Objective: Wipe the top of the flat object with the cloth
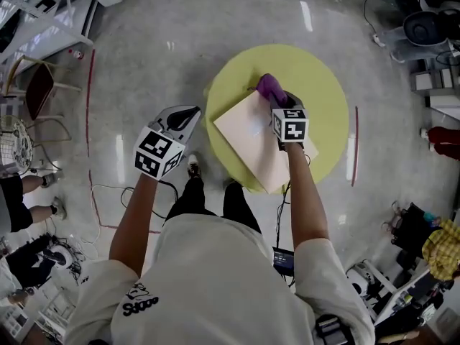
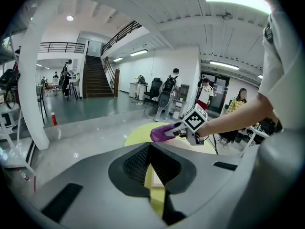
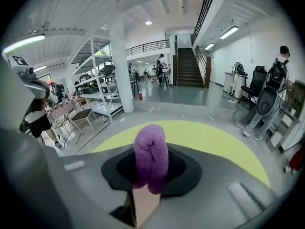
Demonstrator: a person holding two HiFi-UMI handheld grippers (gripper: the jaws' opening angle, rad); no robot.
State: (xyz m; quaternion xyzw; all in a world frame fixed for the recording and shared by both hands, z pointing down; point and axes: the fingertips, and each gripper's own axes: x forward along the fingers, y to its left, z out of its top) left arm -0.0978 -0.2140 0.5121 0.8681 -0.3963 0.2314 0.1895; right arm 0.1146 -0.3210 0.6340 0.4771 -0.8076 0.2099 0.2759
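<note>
Left gripper [image 1: 188, 113] hung nearest the person, off the table [image 1: 327, 85] on the board's left side, jaws closed on nothing. It was well apart from the board, so not the working hand.

The board [image 1: 262, 139] lay flat on the table. Its long axis ran diagonally from its far corner back toward the person and to their right.

Right gripper [image 1: 277, 100] was over that far corner, jaws clamped on the purple cloth [image 1: 271, 87], which bulged out past the tips. The right gripper view showed the cloth hanging right over the pale surface; couldn't confirm contact.

My read: nearly the whole board lay behind the cloth, toward the person. The stroke should pull back along the long axis, right hand only.
</note>
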